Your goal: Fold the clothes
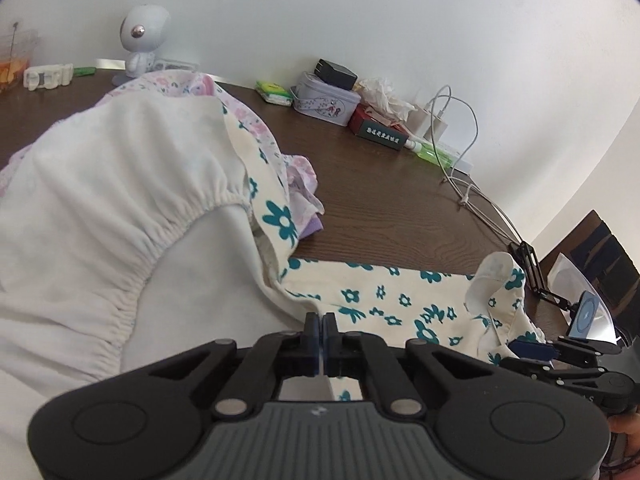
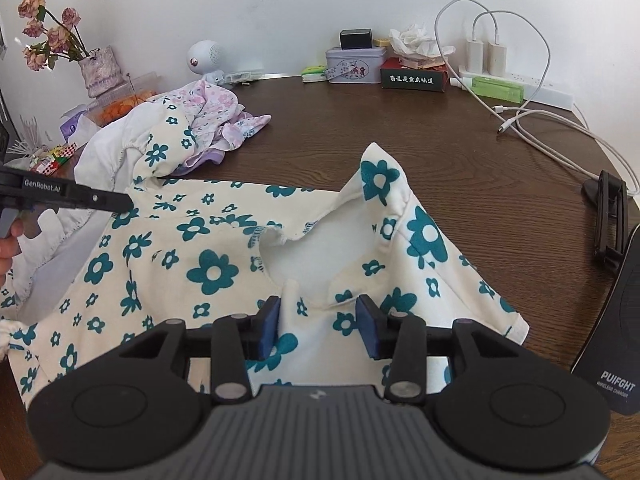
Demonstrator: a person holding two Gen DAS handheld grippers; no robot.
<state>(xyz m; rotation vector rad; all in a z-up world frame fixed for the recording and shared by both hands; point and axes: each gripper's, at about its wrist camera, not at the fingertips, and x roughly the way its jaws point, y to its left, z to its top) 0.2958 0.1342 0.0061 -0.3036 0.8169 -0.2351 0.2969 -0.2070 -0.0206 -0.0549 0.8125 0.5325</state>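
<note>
Lower part of the floral garment point(image 2: 208, 268) hidden behind the right gripper point(image 2: 318, 322) body — its hem cut off

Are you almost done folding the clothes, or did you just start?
Just started. Nothing looks folded yet. The cream top with teal flowers is spread on the brown table. The left tool is pinched shut on its edge, while the right tool is open around a bit of the fabric. The pink flowery garment is still crumpled behind, waiting.
</note>
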